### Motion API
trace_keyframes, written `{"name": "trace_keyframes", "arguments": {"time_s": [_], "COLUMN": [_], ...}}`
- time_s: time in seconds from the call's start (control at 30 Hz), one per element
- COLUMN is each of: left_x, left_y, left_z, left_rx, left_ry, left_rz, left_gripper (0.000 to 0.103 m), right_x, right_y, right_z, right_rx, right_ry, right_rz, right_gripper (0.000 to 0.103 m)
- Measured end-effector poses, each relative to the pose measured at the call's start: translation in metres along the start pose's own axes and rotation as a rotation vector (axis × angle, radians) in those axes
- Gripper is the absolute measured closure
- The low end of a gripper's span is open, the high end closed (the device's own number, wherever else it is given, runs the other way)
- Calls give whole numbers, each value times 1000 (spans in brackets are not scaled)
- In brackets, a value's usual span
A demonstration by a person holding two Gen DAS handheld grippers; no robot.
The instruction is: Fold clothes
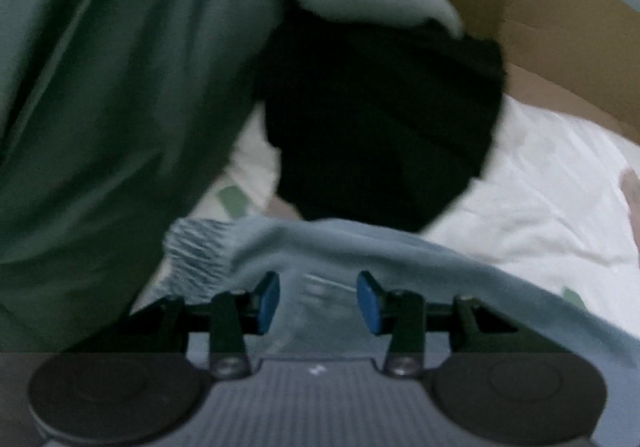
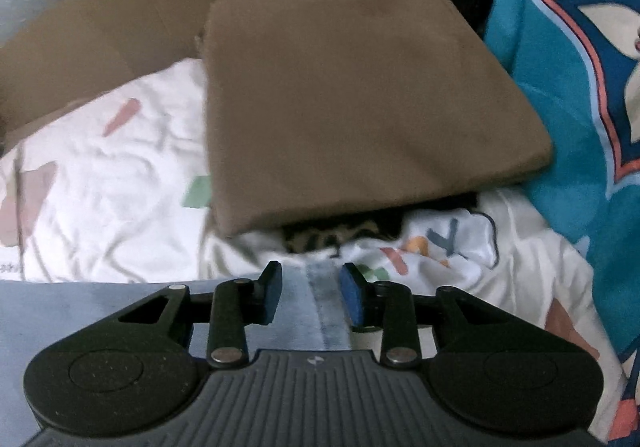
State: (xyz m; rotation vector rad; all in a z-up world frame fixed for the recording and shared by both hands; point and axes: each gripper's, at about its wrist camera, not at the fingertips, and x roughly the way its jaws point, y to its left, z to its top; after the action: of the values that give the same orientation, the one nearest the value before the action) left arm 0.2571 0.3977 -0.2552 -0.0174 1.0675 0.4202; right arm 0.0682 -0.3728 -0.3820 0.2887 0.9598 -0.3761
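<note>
Both my tongs stand parted over the light blue garment (image 1: 360, 247) on the white sheet (image 1: 540, 207): left gripper (image 1: 318, 301), right gripper (image 2: 310, 293). I cannot tell if fabric is pinched. Beside the folded brown garment (image 2: 360, 95), print reads "AY" (image 2: 436, 243).

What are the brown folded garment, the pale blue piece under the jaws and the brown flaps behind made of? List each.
Brown folded garment: soft matte knit, probably cotton; smooth, no sheen.
Pale blue garment: looks like faded denim; stitched seam band.
Brown flaps: cardboard; flat, creased panels.
</note>
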Motion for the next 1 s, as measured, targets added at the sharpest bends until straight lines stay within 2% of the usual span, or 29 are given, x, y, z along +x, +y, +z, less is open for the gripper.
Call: {"name": "trace_keyframes", "arguments": {"time_s": [0.27,0.37,0.57,0.73,0.9,1.0], "left_x": [42,55,82,102,104,94], "left_y": [37,42,46,42,41,39], "left_z": [4,6,14,23,29,34], "left_rx": [-115,-139,-164,-139,-110,-77], "left_ry": [40,48,63,93,114,112], "left_rz": [12,8,6,23,24,31], "left_gripper": [57,55,47,39,38,41], "right_x": [19,28,45,55,63,71], "right_y": [32,44,46,46,40,40], "right_z": [-9,-12,-11,-14,-11,-2], "right_rx": [-79,-123,-106,-108,-38,-6], "right_ry": [64,88,112,121,117,124], "right_rz": [61,59,44,44,50,34], "right_gripper": [64,64,64,65,66,66]}}
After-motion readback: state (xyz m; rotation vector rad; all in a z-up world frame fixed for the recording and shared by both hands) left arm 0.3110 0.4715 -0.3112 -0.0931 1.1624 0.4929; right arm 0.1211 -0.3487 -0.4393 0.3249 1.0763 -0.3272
